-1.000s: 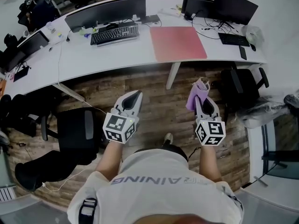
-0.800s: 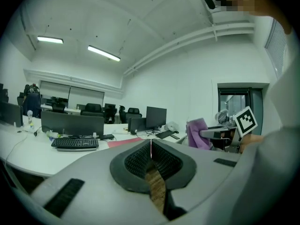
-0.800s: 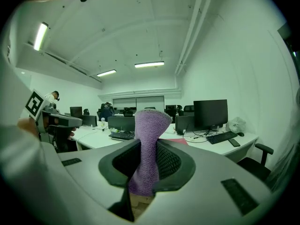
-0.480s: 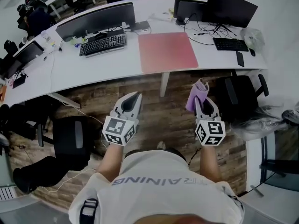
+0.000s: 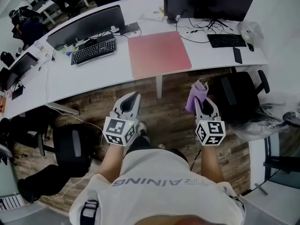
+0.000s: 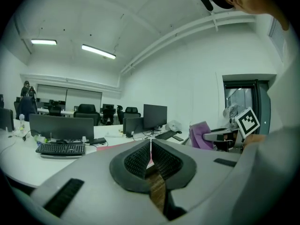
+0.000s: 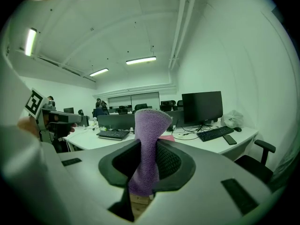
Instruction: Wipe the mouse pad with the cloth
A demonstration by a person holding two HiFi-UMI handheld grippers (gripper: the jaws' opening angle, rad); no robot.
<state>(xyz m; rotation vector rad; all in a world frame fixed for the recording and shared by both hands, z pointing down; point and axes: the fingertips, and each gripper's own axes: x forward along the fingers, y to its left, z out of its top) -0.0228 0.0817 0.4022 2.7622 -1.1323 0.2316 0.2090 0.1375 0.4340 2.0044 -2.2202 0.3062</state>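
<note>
R gripper pinches purple cloth upright, over wood floor. L gripper jaws pressed together, nothing betw. Pink mouse pad lies on white desk ahead, well apart from both; dark slab to its right prob a phone

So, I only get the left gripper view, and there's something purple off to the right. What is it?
Observer: A purple cloth, pinched by the right claw and sticking out past its jaws.
Visitor: Where's the thing it wipes?
Observer: The pink mouse pad lies flat on the white desk, right of a black keyboard.
Visitor: Is a claw over it?
Observer: No. The head view shows the left claw and right claw both above wooden floor, short of the desk.
</note>
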